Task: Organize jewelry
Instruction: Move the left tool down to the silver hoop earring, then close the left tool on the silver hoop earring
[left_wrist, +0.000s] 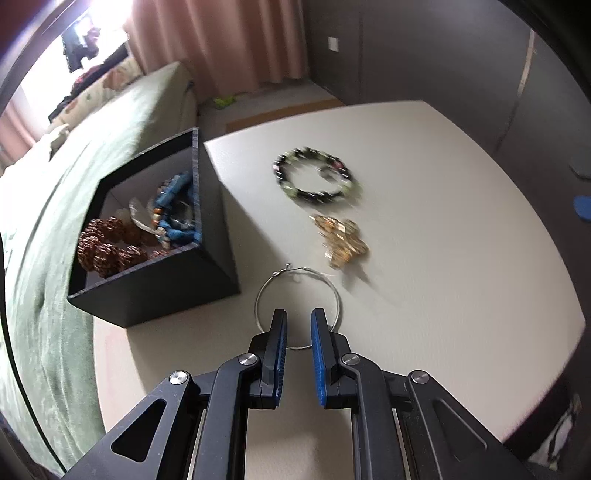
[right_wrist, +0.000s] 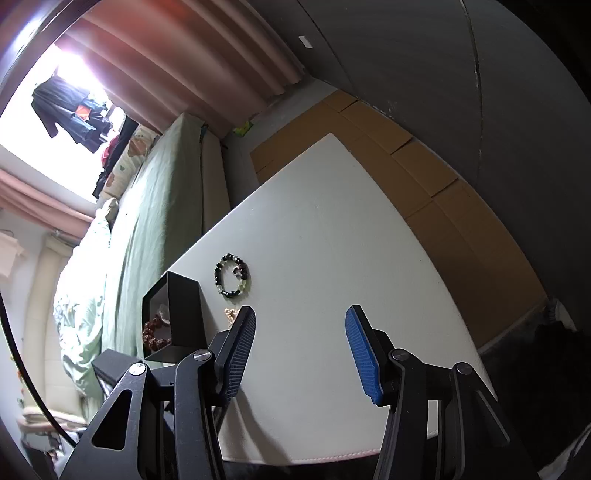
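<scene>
1. Presently, left gripper (left_wrist: 299, 317) tilted down over white table (left_wrist: 443, 221); jaws narrowed with a small gap, poised over the near arc of a thin wire hoop (left_wrist: 332, 291) lying flat. Pads not seen pressing it.
2. Right gripper (right_wrist: 300, 314) above bare table, jaws apart, nothing between them.
3. Black box (left_wrist: 207, 273) at table's left edge, just beside the hoop; holds brown bead strand (left_wrist: 107, 247) and blue bead piece (left_wrist: 173, 199).
4. Dark-and-green bead bracelet (left_wrist: 316, 177) farther out; gold piece (left_wrist: 341, 240) between it and hoop.
5. Green bed (left_wrist: 55, 258) beside table.
</scene>
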